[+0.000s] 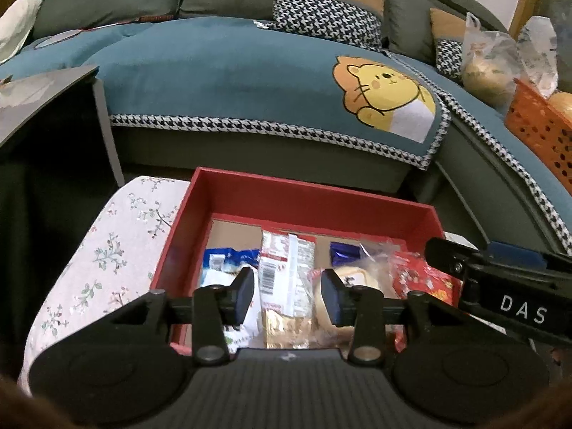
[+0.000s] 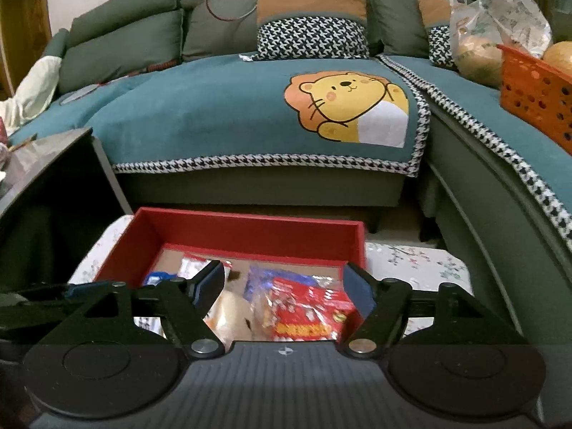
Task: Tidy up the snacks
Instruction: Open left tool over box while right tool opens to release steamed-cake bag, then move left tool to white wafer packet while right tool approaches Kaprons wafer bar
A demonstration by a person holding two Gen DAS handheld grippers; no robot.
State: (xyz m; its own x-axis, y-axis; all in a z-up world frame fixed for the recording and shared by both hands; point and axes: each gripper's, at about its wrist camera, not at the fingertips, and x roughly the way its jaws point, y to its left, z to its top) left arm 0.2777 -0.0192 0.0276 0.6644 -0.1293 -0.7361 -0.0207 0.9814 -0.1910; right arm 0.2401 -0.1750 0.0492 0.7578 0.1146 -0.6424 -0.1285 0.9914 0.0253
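Note:
A red open box stands on a floral-cloth stool and holds several snack packs. In the left wrist view I see a white and red pack with a barcode, a blue pack, a pale bun pack and a red pack. The right wrist view shows the red pack and the bun pack. My left gripper is open above the box, empty. My right gripper is open above the box's right half, empty; its body shows at the right of the left wrist view.
The floral-cloth stool carries the box. A teal-covered sofa with a lion print lies behind. An orange basket and plastic bags sit on the sofa at right. A dark table stands at left.

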